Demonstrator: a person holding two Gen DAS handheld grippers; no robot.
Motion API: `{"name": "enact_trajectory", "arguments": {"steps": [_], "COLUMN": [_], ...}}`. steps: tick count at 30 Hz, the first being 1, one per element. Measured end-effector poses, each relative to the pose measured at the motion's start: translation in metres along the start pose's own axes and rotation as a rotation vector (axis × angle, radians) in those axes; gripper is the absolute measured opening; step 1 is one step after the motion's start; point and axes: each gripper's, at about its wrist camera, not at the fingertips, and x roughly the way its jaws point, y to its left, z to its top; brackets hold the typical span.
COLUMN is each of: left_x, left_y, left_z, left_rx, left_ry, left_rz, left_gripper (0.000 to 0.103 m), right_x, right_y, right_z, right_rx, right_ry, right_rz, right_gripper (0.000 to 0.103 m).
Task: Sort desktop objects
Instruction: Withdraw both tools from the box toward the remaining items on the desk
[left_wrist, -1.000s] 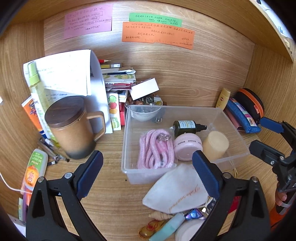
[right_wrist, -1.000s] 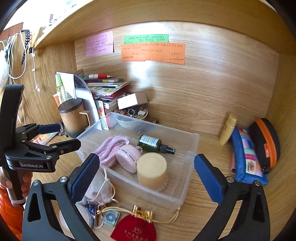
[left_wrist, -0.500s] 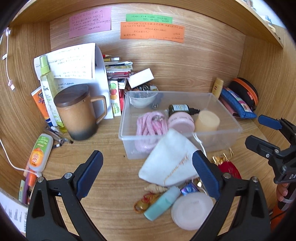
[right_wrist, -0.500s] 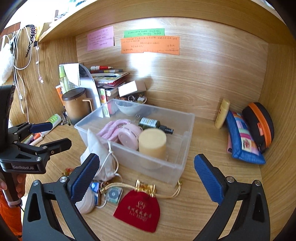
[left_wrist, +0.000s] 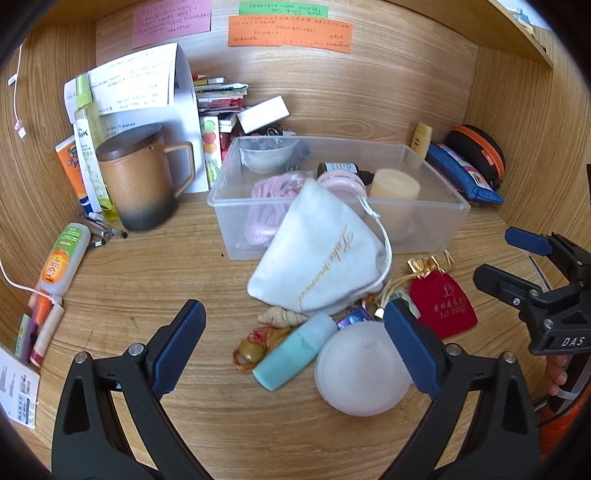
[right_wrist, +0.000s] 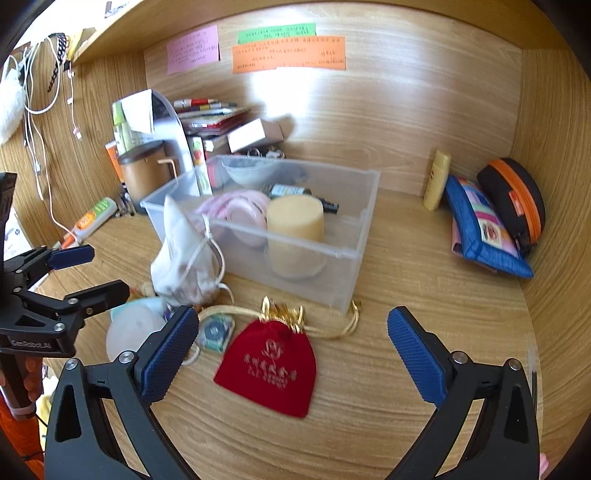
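A clear plastic bin (left_wrist: 436, 225) (right_wrist: 354, 236) holds a pink rope, a pink jar, a dark bottle and a beige cylinder (right_wrist: 295, 218). A white drawstring pouch (left_wrist: 317, 254) (right_wrist: 181, 254) leans on its front wall. In front lie a red velvet pouch (right_wrist: 269, 365) (left_wrist: 441, 302), a teal tube (left_wrist: 291, 354), a frosted round lid (left_wrist: 362, 369) and a shell. My left gripper (left_wrist: 295, 350) is open and empty above the tube. My right gripper (right_wrist: 291, 350) is open and empty over the red pouch.
A brown lidded mug (left_wrist: 136, 181), bottles, tubes and pens crowd the left side. Stacked books and a white box (left_wrist: 262, 112) stand behind the bin. A yellow tube (right_wrist: 436, 179), blue pouch (right_wrist: 480, 229) and black-orange case (right_wrist: 513, 195) lie at the right wall.
Both grippers have pulled back from the bin toward the desk's front, so the loose items in front come into view. Both stay open and empty.
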Motion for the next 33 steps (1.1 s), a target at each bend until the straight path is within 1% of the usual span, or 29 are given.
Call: {"name": "enact_trajectory", "arguments": {"steps": [4,11,19,24,27,29,33], "left_x": [0.000,0.005,0.007,0.013,0.019,0.020,0.021], "left_y": [-0.008,-0.022,-0.028,-0.033,-0.034,-0.036,-0.037], "left_z": [-0.007,-0.023,-0.033,-0.037,-0.037,-0.036,-0.036], "left_rx": [0.014,0.048,0.046,0.056,0.047,0.051,0.048], "left_ry": [0.008,0.035,0.050,0.067,0.084,0.083,0.082], "left_rz": [0.006,-0.021,-0.082,-0.096,-0.089,-0.064,-0.045], "left_gripper": [0.098,0.098,0.098,0.098,0.098,0.098,0.098], "right_x": [0.005,0.013,0.016,0.021,0.025,0.028,0.039], "right_y": [-0.005,-0.006,-0.010,-0.014,-0.012,-0.009,-0.004], "right_z": [-0.009,-0.024,-0.039,-0.041,-0.039,-0.036,-0.030], "right_rx": [0.008,0.009,0.000,0.016,0.014,0.003,-0.033], "right_ry": [0.025,0.061,0.098,0.125,0.145,0.153,0.173], "right_rz": [0.009,0.032,0.010,0.020,0.047,0.064,0.064], "right_gripper": [0.102,0.102,0.102,0.102,0.102,0.102,0.102]}}
